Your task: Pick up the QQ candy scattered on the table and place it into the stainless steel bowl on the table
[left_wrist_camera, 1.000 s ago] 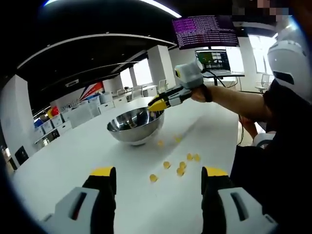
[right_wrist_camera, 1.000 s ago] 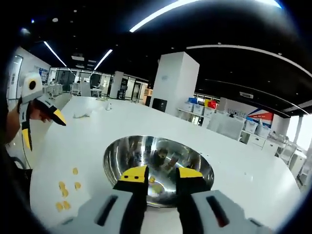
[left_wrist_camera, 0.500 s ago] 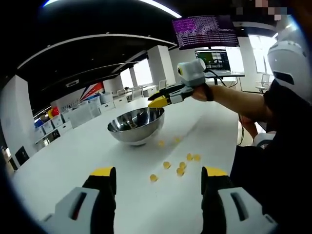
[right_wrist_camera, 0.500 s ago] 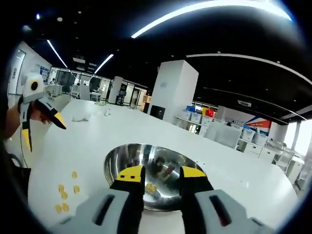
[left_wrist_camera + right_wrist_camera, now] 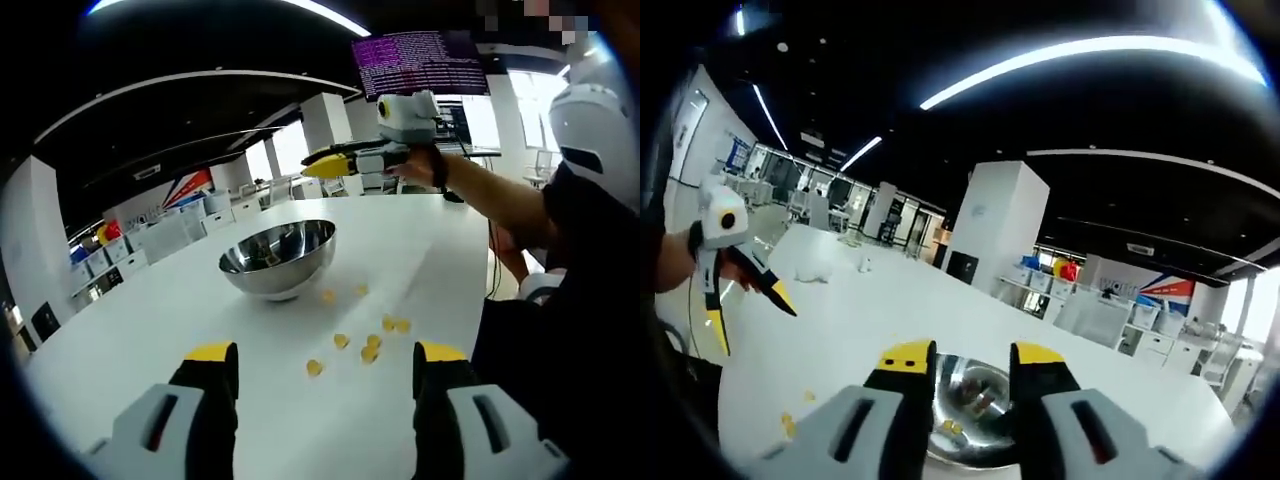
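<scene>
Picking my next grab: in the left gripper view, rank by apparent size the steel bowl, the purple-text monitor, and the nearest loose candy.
1. Steel bowl and purple-text monitor: similar, and the monitor is farther off, so unranked.
2. Nearest candy: clearly smallest.

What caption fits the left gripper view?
Open left gripper faces loose candies by the bowl, right gripper raised above.

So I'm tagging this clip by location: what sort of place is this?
Probably an open-plan office or lab: a long white table, monitors showing code, and storage bins by the far wall.
</scene>
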{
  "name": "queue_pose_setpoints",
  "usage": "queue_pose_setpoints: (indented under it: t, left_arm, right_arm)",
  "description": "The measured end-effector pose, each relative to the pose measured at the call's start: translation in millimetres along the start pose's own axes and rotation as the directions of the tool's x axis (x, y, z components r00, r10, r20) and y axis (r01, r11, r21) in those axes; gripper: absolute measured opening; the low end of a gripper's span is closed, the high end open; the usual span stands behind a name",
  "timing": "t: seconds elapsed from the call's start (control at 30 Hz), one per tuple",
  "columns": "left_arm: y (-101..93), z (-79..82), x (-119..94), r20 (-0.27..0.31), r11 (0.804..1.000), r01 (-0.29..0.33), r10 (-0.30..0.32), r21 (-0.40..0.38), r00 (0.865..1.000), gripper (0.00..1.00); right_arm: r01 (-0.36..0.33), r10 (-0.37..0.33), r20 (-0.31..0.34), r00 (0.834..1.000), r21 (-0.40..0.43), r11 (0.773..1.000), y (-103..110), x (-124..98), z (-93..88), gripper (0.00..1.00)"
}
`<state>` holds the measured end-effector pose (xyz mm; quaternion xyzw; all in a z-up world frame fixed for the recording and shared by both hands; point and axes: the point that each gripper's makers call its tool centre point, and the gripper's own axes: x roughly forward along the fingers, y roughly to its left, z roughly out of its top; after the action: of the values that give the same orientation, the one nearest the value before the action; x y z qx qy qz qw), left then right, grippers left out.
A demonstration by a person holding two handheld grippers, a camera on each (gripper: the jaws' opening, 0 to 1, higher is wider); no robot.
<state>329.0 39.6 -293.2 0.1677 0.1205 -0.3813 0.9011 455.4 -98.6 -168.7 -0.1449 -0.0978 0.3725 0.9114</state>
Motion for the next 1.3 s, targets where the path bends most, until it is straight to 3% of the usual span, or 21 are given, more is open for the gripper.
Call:
queue_pose_setpoints:
  t: [0.1, 0.27, 0.47, 0.63, 0.73, 0.87, 1.0, 1.13, 1.3]
  left_arm:
    - [-0.2, 0.0, 0, -0.001, 1.000, 0.000, 0.000, 0.001, 1.000, 0.71]
    - [-0.8, 1.0, 0, 0.001, 1.000, 0.001, -0.001, 0.003, 1.000, 0.71]
    - [-0.5, 2.5, 0, 0.006, 1.000, 0.001, -0.001, 0.005, 1.000, 0.71]
    - [0.1, 2.1, 0, 0.006, 1.000, 0.001, -0.001, 0.004, 1.000, 0.71]
    - [0.7, 1.8, 0, 0.003, 1.000, -0.001, 0.001, 0.007, 1.000, 0.71]
    - [0.9, 4.0, -1, 0.007, 1.000, -0.001, 0.001, 0.008, 1.000, 0.71]
    - [0.7, 4.1, -1, 0.005, 1.000, -0.002, 0.002, 0.009, 1.000, 0.71]
    - [-0.2, 3.7, 0, 0.000, 1.000, -0.002, 0.002, 0.012, 1.000, 0.71]
    - [-1.4, 3.9, 0, 0.001, 1.000, 0.000, 0.000, 0.011, 1.000, 0.71]
  right_arm:
    - [0.000, 0.001, 0.066, 0.998, -0.027, 1.000, 5, -12, 30.5, 0.29]
    - [-0.010, 0.015, 0.150, 0.989, -0.034, 0.999, 14, -33, 64.8, 0.29]
    - [-0.032, 0.035, 0.176, 0.984, -0.017, 0.999, 23, -53, 72.0, 0.29]
    - [-0.053, 0.048, 0.119, 0.992, 0.033, 0.998, 30, -57, 41.3, 0.29]
    - [-0.049, 0.047, 0.032, 0.998, 0.058, 0.997, 34, -54, 7.8, 0.29]
    - [-0.050, 0.054, -0.031, 0.998, 0.102, 0.994, 42, -52, -29.6, 0.29]
    - [-0.058, 0.071, -0.100, 0.992, 0.134, 0.989, 52, -50, -65.6, 0.28]
    - [-0.074, 0.107, -0.165, 0.980, 0.193, 0.978, 64, -48, -96.0, 0.21]
    - [-0.076, 0.123, -0.231, 0.965, 0.201, 0.977, 76, -42, -129.0, 0.19]
